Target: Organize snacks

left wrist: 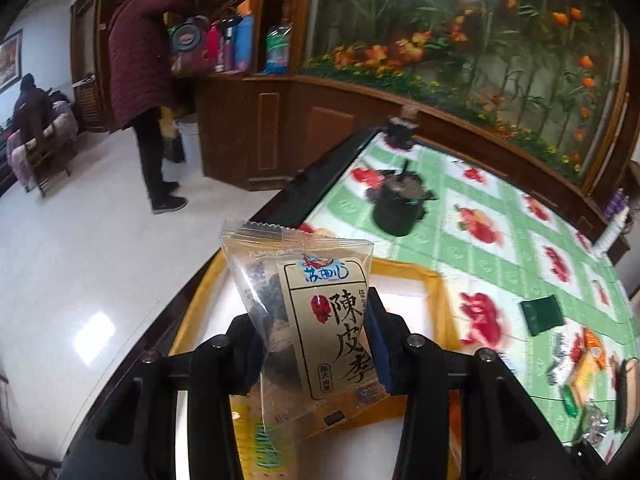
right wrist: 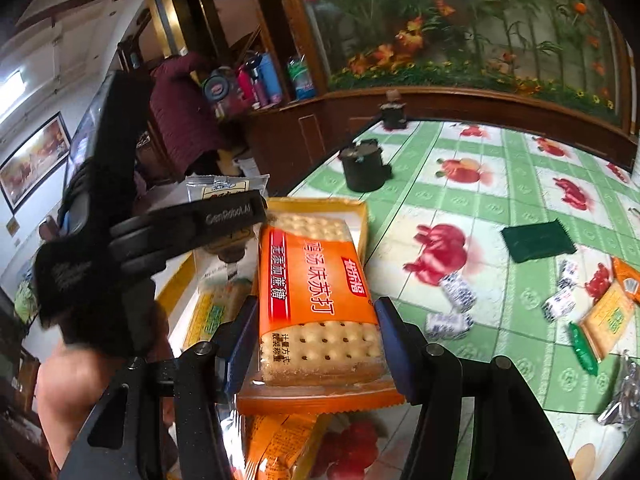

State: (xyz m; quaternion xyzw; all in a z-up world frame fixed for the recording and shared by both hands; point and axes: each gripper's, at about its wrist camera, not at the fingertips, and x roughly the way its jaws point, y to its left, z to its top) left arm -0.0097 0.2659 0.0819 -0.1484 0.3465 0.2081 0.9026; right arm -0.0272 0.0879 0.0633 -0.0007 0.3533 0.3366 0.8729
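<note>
- Closest up, the left gripper (left wrist: pixel 310 344) has its jaws clamped on a clear plastic plum snack packet with a cream label (left wrist: pixel 310 312). The packet stands roughly upright, long axis running up and away from the fingers, crimped top edge pointing at the far side of the room. It's being held over the yellow-rimmed tray with a white floor (left wrist: pixel 434 296).
- The right gripper (right wrist: pixel 316 344) is pinching an orange soda cracker pack with a clear window (right wrist: pixel 316 292) across its short sides. Its long axis runs straight forward along the fingers, far end pointing at the tray (right wrist: pixel 362 220), with the near end showing the holed crackers through the window.
- From the right wrist view you can see the left gripper (right wrist: pixel 236 210) off to the left, over the tray, the plum packet (right wrist: pixel 224 188) poking out past it.
- A yellow-and-green cracker pack (right wrist: pixel 218 308) already lies flat in the tray, just left of the orange one.
- Out to the right on the green-checked tablecloth with red fruit prints (right wrist: pixel 520 168) there's a loose scatter: a dark green sachet (right wrist: pixel 536 242), a few small white-and-blue wrapped candies (right wrist: pixel 458 292), another yellow cracker pack (right wrist: pixel 608 316) and a green candy stick (right wrist: pixel 582 348).
- Further back on the cloth sits a black pot-like container (right wrist: pixel 364 168), and a smaller dark object (right wrist: pixel 394 114) behind it at the table edge; can't tell what that one is.
- Way back, a person in a maroon padded coat (left wrist: pixel 138 60) stands at a wooden cabinet, and a big glass case of orange flowers (left wrist: pixel 460 40) lines the wall.
</note>
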